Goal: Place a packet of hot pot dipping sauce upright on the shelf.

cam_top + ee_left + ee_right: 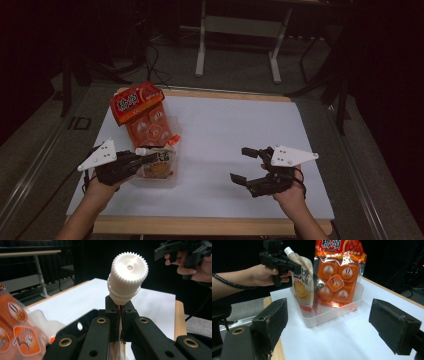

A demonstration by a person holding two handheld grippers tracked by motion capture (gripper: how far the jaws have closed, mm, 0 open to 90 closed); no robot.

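Note:
A cream spout pouch (303,282) with a white ribbed cap (127,272) stands with its lower end in a clear plastic tub (329,312). My left gripper (120,307) is shut on the pouch's top just under the cap, at the table's left (125,165). An orange snack bag (339,272) leans upright in the same tub behind the pouch. My right gripper (240,164) is held over the white mat at the right, open, with nothing between its pads (272,317). It points toward the tub from a distance.
The tub (155,180) sits at the left of a white mat (225,130) on a wooden-edged table. A white-legged stand (237,30) and cables are on the dark floor beyond the far edge.

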